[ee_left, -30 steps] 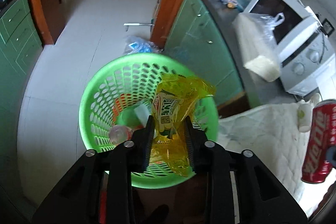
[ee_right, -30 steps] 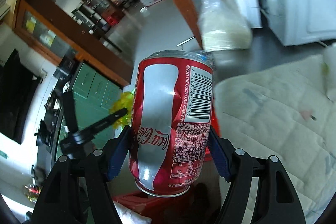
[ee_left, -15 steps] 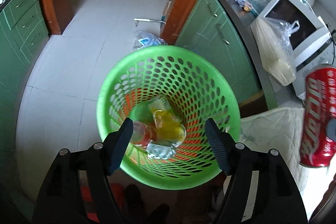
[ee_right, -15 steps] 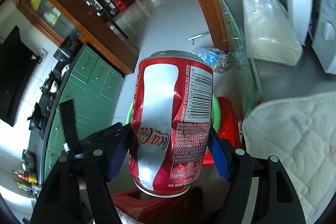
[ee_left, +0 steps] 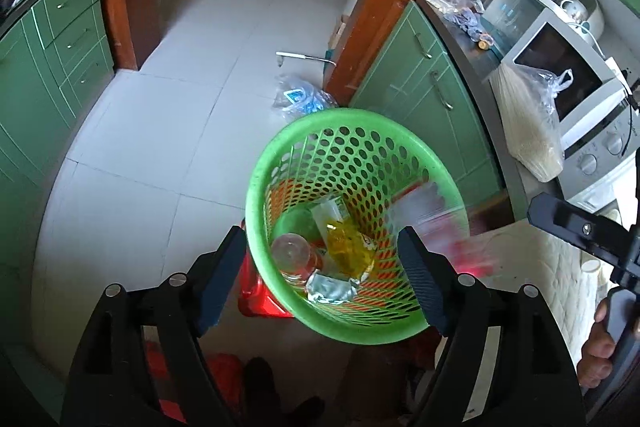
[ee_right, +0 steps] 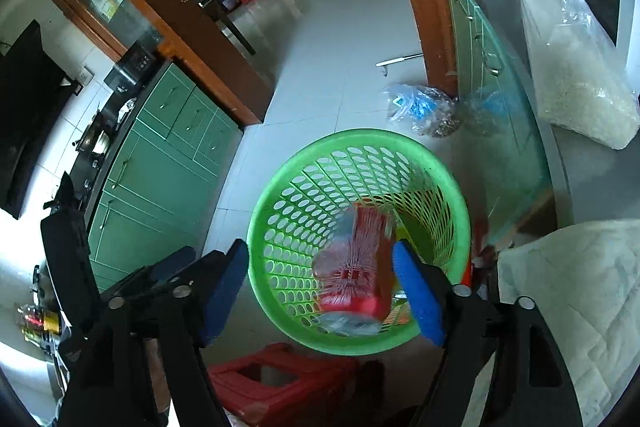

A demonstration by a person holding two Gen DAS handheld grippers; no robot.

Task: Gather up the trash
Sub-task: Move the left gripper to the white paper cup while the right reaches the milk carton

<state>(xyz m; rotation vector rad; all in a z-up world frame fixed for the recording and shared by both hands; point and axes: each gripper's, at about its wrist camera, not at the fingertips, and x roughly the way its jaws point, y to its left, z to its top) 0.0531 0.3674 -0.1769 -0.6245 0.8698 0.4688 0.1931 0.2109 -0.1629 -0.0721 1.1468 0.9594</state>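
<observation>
can (ee_right: 354, 263) inside basket (ee_right: 280, 183) rim

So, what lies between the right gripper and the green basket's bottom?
Right wrist view: a blurred red cola can, between the right gripper's jaws, which have just been opening, over the green basket.

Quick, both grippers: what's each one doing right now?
Left gripper: open, empty, jaws just opened, above the green basket.
Right gripper: open, jaws just widened; the red can is dropping into the basket.
</observation>
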